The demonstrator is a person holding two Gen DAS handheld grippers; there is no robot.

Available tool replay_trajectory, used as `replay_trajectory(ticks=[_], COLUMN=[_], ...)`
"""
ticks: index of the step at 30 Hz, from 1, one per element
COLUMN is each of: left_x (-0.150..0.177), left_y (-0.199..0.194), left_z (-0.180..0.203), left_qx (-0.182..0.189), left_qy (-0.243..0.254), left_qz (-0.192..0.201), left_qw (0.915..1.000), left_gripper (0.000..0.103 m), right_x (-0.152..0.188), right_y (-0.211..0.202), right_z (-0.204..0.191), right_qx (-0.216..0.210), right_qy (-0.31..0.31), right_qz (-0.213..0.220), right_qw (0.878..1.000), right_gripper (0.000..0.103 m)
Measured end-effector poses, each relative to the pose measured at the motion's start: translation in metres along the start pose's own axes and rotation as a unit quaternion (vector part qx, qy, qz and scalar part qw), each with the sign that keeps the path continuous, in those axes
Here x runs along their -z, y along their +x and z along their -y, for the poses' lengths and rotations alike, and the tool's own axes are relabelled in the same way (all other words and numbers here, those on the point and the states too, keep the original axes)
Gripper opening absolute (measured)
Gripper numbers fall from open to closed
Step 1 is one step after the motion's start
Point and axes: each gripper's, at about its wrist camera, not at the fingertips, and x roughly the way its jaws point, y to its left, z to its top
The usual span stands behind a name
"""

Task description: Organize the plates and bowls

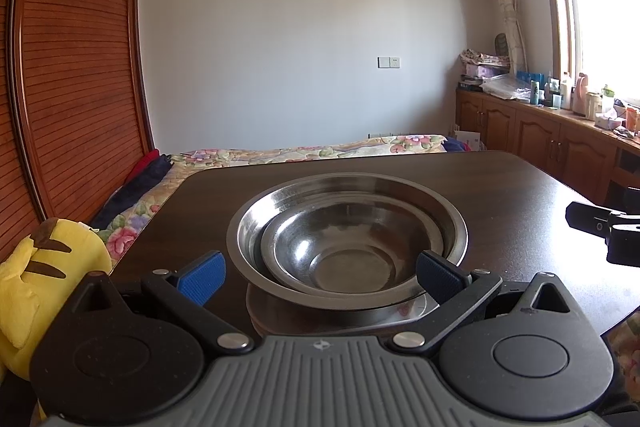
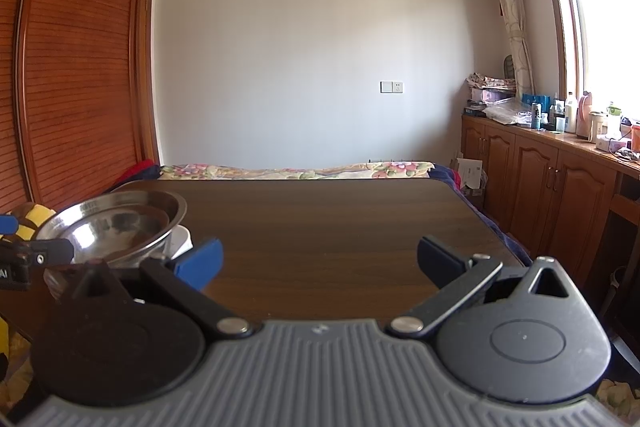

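Bowls nested between spread jaws

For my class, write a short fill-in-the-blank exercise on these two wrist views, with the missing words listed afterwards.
1. The smaller steel bowl sits ____ the larger steel bowl.
2. The left gripper has its jaws ____ on either side of the bowls' near rim.
3. The right gripper holds ____.
4. The bowls stand on a dark ____ table.

Missing words: inside; open; nothing; wooden
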Motion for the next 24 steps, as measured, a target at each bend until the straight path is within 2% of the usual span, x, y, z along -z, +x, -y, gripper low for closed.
replay_trajectory(ticks=[24], left_x=[0.0034], left_y=[-0.0004], left_z=[0.0018], left_qx=[-0.001], left_qy=[0.002], left_qz=[-0.001], left_qw=[1.0], left_gripper=[0.103], right_x=[0.0015], right_y=[0.0003], right_z=[-0.001], right_qx=[-0.001], right_qy=[-0.001], right_qz=[-0.001], right_qw=[1.0], right_gripper=[0.103])
